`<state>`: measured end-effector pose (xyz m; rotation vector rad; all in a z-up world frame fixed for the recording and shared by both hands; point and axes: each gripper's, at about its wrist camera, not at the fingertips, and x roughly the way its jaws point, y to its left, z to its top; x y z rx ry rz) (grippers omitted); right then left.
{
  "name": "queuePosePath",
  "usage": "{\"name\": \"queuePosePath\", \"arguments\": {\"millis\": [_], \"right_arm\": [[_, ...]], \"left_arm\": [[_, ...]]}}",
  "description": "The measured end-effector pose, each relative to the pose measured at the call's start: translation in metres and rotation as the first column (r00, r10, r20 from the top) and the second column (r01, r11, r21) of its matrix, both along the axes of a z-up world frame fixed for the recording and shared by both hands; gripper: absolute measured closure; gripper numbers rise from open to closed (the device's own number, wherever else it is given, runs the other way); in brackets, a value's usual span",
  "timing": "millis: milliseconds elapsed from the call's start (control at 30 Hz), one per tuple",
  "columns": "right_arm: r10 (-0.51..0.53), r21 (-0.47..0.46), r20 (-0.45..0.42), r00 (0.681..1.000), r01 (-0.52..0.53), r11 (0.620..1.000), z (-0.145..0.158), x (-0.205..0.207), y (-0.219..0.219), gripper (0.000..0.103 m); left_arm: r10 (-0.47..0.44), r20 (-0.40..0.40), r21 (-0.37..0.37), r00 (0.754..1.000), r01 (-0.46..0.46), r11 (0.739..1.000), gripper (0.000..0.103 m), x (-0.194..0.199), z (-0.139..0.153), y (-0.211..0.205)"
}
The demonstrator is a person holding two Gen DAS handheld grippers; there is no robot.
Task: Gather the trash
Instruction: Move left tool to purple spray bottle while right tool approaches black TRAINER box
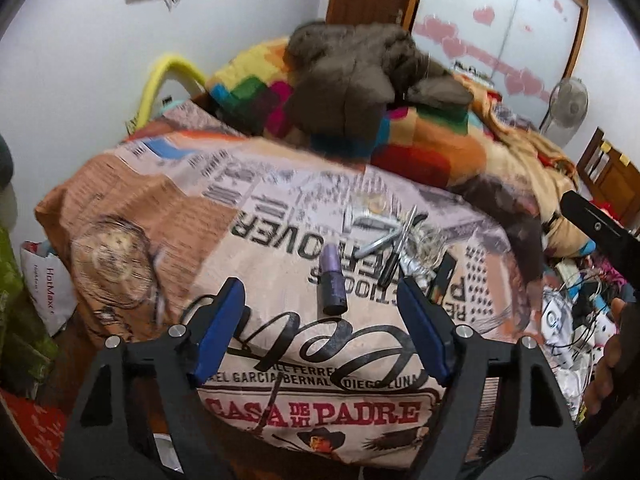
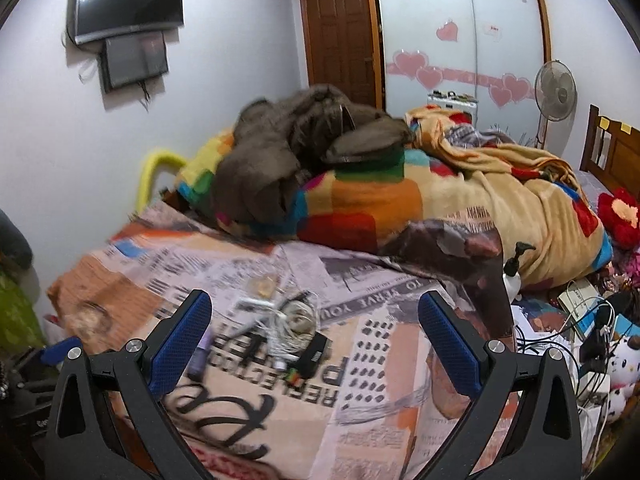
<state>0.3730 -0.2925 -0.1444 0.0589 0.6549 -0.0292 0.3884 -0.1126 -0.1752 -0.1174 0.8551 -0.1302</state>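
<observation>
**Both tools open over the bed's clutter**

While nothing is yet held, the left tool (image 1: 320, 336) hangs over the bed (image 1: 132, 208) with its blue pads spread and nothing between them; the purple tube (image 1: 333, 280) lies just ahead of its gap, flat on the printed sheet. The right tool (image 2: 316, 344) is likewise spread and empty, aimed at the same part of the bed from the right.

The likely trash sits in one small heap mid-bed: the tube, a tangle of white cord (image 2: 280, 320), a dark pen-like stick (image 1: 396, 256), a small black box (image 2: 314, 350) and a scrap of clear wrapper (image 2: 262, 284). Which of these counts as trash I cannot tell for certain.

To do the pickup well, I would take the tube first: it is nearest and lies apart from the cords. It is a smooth, rigid cylinder, so it may roll or squirt out; bring the pads down astride its long axis and close across the middle. The sheet is soft cloth, so stop short of pinching a fold with it.

The cord tangle is limp and springy and may drag neighbours along. The wrapper looks thin and crinkly, hard to grip flat. The blanket (image 2: 360, 204) behind is plush and bulky.
</observation>
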Motion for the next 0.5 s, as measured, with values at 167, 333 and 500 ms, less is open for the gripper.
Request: {"name": "queuePosePath", "arguments": {"millis": [167, 333, 500], "right_arm": [[0.024, 0.076, -0.090, 0.996, -0.017, 0.997, -0.048, 0.018, -0.011, 0.001], [0.048, 0.052, -0.212, 0.976, -0.038, 0.998, -0.090, 0.032, -0.005, 0.013], [0.059, 0.089, -0.241, 0.969, -0.038, 0.995, -0.108, 0.041, -0.008, 0.020]], "left_arm": [[-0.003, -0.053, 0.036, 0.999, 0.005, 0.999, 0.025, 0.029, -0.039, -0.011], [-0.003, -0.091, 0.035, 0.996, 0.006, 0.999, 0.025, 0.049, -0.069, -0.016], [0.001, -0.129, -0.003, 0.992, -0.002, 1.000, 0.034, 0.065, -0.093, -0.018]]}}
